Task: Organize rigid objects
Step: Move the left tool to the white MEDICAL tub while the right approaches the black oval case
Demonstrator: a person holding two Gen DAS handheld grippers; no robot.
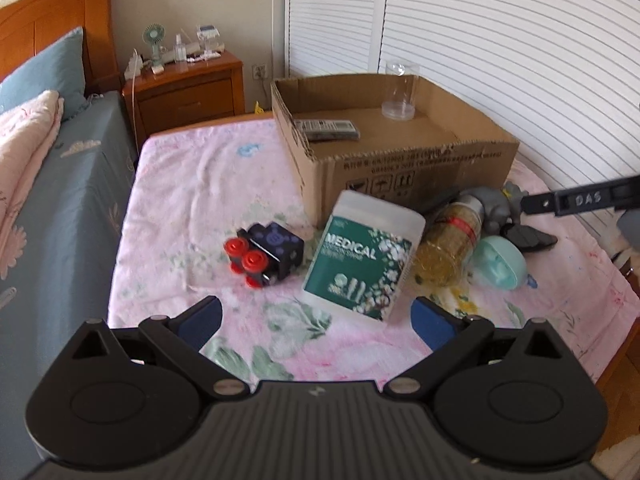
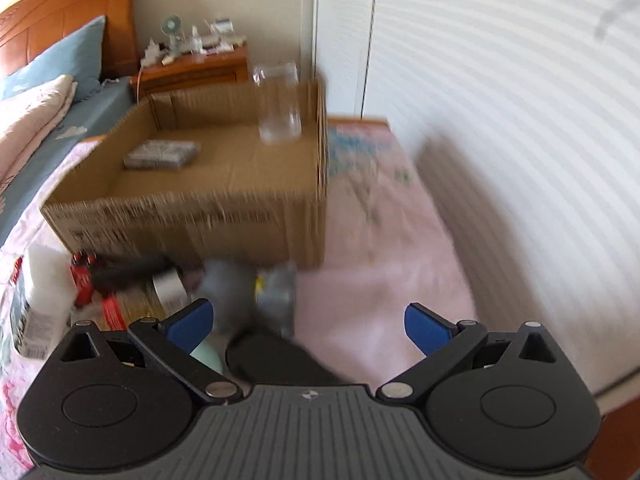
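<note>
An open cardboard box [image 1: 404,168] stands on the pink bedsheet and holds a remote control [image 1: 326,129] and a clear cup [image 1: 400,90]. In front of it lie a black toy with red wheels [image 1: 264,254], a white-and-green "MEDICAL" swab tub [image 1: 362,260], an amber jar [image 1: 448,242], a mint green shell-shaped case [image 1: 498,258] and a grey toy figure [image 1: 498,206]. My left gripper [image 1: 316,318] is open and empty, just short of the tub. My right gripper [image 2: 308,326] is open and empty above the grey toy [image 2: 236,292]; the box [image 2: 192,216] is ahead of it.
The sheeted surface has a drop at its left edge [image 1: 120,240] beside a blue bed [image 1: 52,208]. A wooden nightstand [image 1: 188,88] with small items stands behind. White louvred doors [image 1: 500,40] run along the right. Bare pink sheet [image 2: 380,240] lies right of the box.
</note>
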